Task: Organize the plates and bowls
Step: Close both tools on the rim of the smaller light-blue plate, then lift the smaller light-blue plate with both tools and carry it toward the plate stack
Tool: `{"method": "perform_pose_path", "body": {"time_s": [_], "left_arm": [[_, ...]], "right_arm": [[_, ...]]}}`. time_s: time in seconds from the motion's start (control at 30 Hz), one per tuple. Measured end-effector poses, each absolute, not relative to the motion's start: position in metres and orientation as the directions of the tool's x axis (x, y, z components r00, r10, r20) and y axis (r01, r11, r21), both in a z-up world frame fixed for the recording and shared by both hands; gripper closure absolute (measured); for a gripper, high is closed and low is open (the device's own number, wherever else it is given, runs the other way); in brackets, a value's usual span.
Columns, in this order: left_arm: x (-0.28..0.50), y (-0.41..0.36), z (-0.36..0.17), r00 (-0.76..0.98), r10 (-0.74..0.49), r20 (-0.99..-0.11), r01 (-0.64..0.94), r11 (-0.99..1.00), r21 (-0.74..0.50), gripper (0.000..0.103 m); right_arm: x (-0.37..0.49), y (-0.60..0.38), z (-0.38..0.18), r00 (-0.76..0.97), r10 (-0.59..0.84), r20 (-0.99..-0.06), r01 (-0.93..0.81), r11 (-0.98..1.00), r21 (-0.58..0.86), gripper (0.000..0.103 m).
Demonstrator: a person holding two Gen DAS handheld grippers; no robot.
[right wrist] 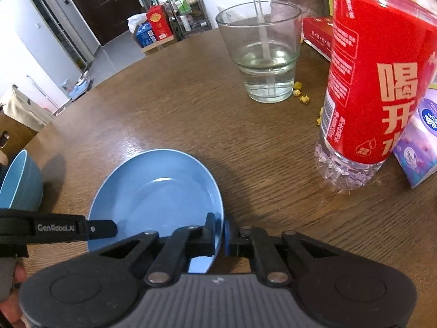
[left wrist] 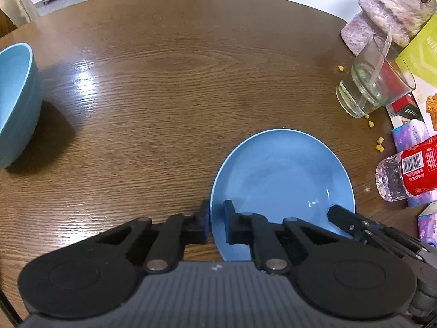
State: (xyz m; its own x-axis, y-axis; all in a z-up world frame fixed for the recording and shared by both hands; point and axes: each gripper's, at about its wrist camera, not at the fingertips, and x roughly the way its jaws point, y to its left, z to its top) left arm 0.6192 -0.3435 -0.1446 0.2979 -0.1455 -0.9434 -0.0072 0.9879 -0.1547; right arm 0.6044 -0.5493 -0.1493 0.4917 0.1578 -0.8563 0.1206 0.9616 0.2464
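1. Left wrist view: the left gripper [left wrist: 217, 222] has its two black fingers closed on the left rim of the round blue ceramic plate [left wrist: 284, 175], one finger outside the rim and one inside.
2. The plate is at the near right of the brown wood-grain table [left wrist: 164, 82]; whether it rests flat or is raised cannot be told.
3. The teal ceramic bowl [left wrist: 15, 104] stands upright at the far left edge, well apart from the plate.
4. A clear drinking glass with a straw [left wrist: 374, 82] stands at the right, near scattered yellow crumbs [left wrist: 379, 143].
5. Right wrist view: the right gripper [right wrist: 220, 232] pinches the plate's right rim between its fingers.
6. A red-labelled plastic bottle [right wrist: 374, 82] stands upright to the right, apart from the plate.
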Motion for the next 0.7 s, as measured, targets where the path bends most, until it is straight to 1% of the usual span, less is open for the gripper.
{"method": "perform_pose_path", "body": {"time_s": [0.2, 0.7], "left_arm": [[0.617, -0.343, -0.139, 0.323, -0.148, -0.935, 0.002, 0.988, -0.156, 0.093], [0.602, -0.328, -0.111, 0.373, -0.151, -0.916, -0.009, 0.986, -0.166, 0.093]], "right_arm": [[0.601, -0.547, -0.149, 0.513, 0.148, -0.846, 0.117, 0.964, 0.240, 0.097], [0.589, -0.535, -0.124, 0.556, 0.152, -0.818, 0.073, 0.970, 0.230, 0.097]]}}
